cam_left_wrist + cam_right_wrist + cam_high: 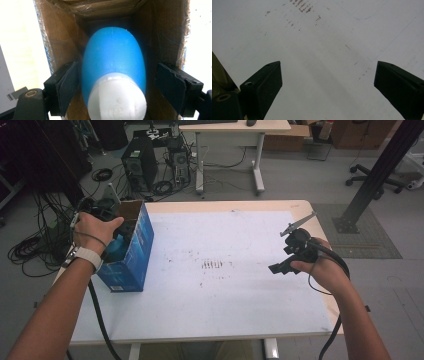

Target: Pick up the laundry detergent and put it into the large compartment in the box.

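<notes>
A blue bottle [113,57] with a white cap [117,100] sits down inside a tall blue carton [136,251] with brown cardboard walls [62,37], at the table's left edge. My left gripper [117,85] reaches into the carton's open top [121,234] and is open, one jaw on each side of the bottle. The left pad [68,87] is at the bottle's side; the right pad [170,85] stands clear of it. My right gripper [279,268] hovers over the table's right side, open with nothing between its jaws [327,82].
The white table top [225,310] has faint brown scuff marks [212,264] at its middle. Beyond the table are computer towers [140,162], loose cables [35,247], another desk [235,127] and a black post [380,170] at the right.
</notes>
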`<state>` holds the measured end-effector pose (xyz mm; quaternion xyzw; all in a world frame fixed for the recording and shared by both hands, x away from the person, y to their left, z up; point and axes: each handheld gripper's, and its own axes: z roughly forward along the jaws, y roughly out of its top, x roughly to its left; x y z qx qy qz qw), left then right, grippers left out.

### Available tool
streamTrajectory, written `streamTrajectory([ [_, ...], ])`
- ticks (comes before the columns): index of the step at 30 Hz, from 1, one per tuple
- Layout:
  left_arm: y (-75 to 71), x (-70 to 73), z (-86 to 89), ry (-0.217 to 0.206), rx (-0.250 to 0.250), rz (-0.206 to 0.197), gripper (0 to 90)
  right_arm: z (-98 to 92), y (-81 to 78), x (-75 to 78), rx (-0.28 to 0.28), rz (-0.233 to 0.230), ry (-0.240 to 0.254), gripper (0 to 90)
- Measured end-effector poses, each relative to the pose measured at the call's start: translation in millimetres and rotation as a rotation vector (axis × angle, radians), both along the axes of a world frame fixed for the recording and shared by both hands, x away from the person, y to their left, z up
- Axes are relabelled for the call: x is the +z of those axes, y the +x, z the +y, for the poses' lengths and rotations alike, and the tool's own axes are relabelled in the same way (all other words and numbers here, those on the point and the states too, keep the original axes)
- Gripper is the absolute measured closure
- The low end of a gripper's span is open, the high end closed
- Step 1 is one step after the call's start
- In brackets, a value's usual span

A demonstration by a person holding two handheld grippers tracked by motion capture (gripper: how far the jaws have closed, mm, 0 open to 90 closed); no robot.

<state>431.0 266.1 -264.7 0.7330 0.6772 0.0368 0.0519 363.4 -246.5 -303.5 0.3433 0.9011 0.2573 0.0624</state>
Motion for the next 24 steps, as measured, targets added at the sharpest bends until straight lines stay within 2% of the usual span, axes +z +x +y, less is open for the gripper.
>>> streamTrajectory([
  [19, -3.2, 11.0, 2.3, -0.041, -0.009, -0.006, 14.0, 2.0, -1.3, 1.6, 0.004, -0.003, -0.001, 8.2],
  [24, -3.7, 16.5, 1.6, -0.039, -0.018, -0.013, 13.5, 2.0, -2.0, 3.5, 0.004, -0.006, 0.000, 8.1],
])
